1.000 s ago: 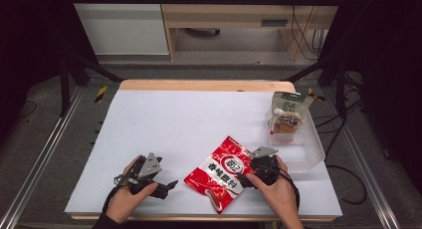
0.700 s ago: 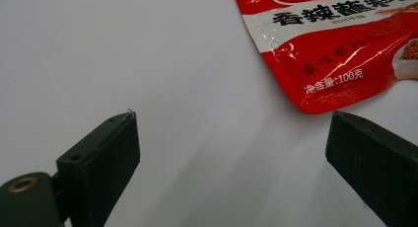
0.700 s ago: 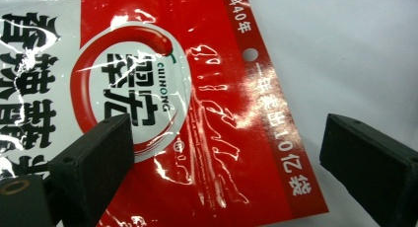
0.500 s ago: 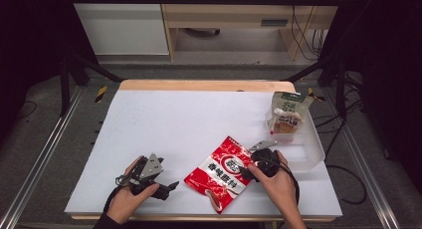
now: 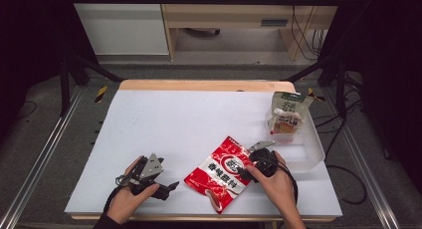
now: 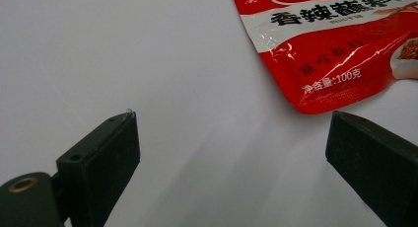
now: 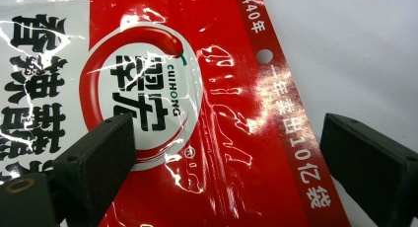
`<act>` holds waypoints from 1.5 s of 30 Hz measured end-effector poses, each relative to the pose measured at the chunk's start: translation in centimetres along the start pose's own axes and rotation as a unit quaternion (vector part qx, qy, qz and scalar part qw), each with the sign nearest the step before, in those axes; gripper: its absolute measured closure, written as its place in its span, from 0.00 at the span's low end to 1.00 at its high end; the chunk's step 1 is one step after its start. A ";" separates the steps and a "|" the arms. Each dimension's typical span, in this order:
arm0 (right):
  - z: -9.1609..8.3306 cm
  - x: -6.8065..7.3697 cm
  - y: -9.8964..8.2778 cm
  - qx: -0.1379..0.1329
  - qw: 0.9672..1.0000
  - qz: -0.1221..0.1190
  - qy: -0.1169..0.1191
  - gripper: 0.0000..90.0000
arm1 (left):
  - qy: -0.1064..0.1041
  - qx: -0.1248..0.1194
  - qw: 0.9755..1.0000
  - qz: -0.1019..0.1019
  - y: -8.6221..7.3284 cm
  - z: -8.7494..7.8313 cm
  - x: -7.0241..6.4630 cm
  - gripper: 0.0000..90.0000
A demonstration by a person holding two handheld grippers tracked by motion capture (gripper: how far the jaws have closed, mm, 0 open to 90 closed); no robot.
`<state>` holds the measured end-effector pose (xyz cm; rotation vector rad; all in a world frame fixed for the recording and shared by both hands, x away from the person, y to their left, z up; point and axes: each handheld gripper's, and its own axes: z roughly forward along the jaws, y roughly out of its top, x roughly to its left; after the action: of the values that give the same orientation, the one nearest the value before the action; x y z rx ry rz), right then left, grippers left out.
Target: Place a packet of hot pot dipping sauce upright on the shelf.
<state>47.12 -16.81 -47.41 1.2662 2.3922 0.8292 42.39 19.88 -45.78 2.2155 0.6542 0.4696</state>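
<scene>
Packet: a red seasoning pouch [image 5: 223, 171] lies flat on the white table [image 5: 189, 119], front centre, unmoved since a second ago.
Right gripper [image 5: 247, 170]: jaws spread wide, now over the pouch's top edge.
Left gripper [image 5: 166, 188]: wide open, just left of the pouch, barely shifted.
Room: open table behind; clear bin [image 5: 309, 148] with upright packet [image 5: 287, 119] at right edge.

My left black two-jaw gripper [image 5: 166, 187] carries a grey three-cornered plate and trailing black cable; my right black gripper [image 5: 247, 172] matches. Flat matte jaws bear small screw holes.
</scene>
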 end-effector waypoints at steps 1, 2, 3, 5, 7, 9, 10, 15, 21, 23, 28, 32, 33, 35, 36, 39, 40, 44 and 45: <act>0.0 0.0 0.0 0.000 1.000 -0.001 0.000 0.10 | -0.001 0.000 1.000 0.000 0.0 0.0 0.0 0.07; -0.1 -0.1 0.0 0.001 1.000 -0.001 0.001 0.11 | 0.000 0.000 1.000 0.000 0.0 0.0 0.0 0.07; -0.2 0.0 0.0 0.001 1.000 0.002 0.001 0.11 | 0.000 0.000 1.000 0.000 0.0 0.0 0.0 0.07; -0.4 0.1 0.0 -0.002 1.000 0.010 0.007 0.12 | 0.001 0.000 1.000 0.000 0.0 0.0 0.0 0.07; -0.5 0.2 0.0 -0.007 1.000 0.011 0.011 0.14 | 0.000 0.000 1.000 0.000 0.0 0.0 0.0 0.07; -0.8 0.3 0.0 -0.012 1.000 0.012 0.014 0.15 | 0.000 0.000 1.000 0.000 0.0 0.0 0.0 0.07; -0.9 0.3 0.0 -0.015 1.000 0.014 0.017 0.16 | 0.000 0.000 1.000 0.000 0.0 0.0 0.0 0.07; -1.7 0.8 -0.2 -0.028 0.999 0.014 0.027 0.20 | 0.001 0.001 1.000 0.000 0.0 0.0 0.0 0.07; -2.2 1.2 -0.6 -0.029 0.999 0.010 0.033 0.25 | 0.000 0.002 1.000 0.000 0.0 0.0 0.1 0.07; -2.2 1.2 -0.8 -0.030 0.999 0.014 0.033 0.29 | 0.000 0.002 1.000 0.000 0.0 0.0 0.1 0.07; -2.2 1.0 -0.9 -0.031 0.999 0.007 0.009 0.47 | 0.002 0.001 1.000 -0.001 0.0 0.0 0.1 0.07; -2.4 0.8 -1.1 -0.035 0.999 0.007 -0.009 0.63 | 0.004 0.001 1.000 -0.001 0.0 -0.1 0.2 0.07; -2.4 0.8 -1.1 -0.036 0.999 0.007 -0.011 0.66 | 0.005 0.001 1.000 -0.001 0.0 -0.1 0.2 0.07; -2.4 0.8 -1.2 -0.035 0.999 0.005 -0.018 0.72 | 0.006 0.001 1.000 0.000 0.0 -0.1 0.2 0.07; -2.4 0.8 -1.2 -0.035 0.999 0.002 -0.022 0.75 | 0.006 0.000 1.000 -0.001 0.0 -0.1 0.2 0.07; -2.4 0.8 -1.2 -0.035 0.999 -0.005 -0.031 0.83 | 0.006 0.000 1.000 -0.001 0.0 -0.1 0.2 0.07; -2.4 0.8 -1.2 -0.037 0.999 -0.005 -0.034 0.86 | 0.006 0.001 1.000 -0.001 0.0 -0.1 0.2 0.07; -2.4 0.6 -1.3 -0.039 0.998 -0.010 -0.041 0.95 | 0.005 0.001 1.000 -0.001 0.0 -0.1 0.2 0.07; -2.5 0.6 -1.3 -0.039 0.998 -0.009 -0.042 0.97 | 0.005 0.001 1.000 -0.001 0.0 0.0 0.2 0.07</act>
<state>44.67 -17.71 -46.25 1.2239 2.2800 0.8396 42.51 20.02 -45.74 2.2153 0.6625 0.4781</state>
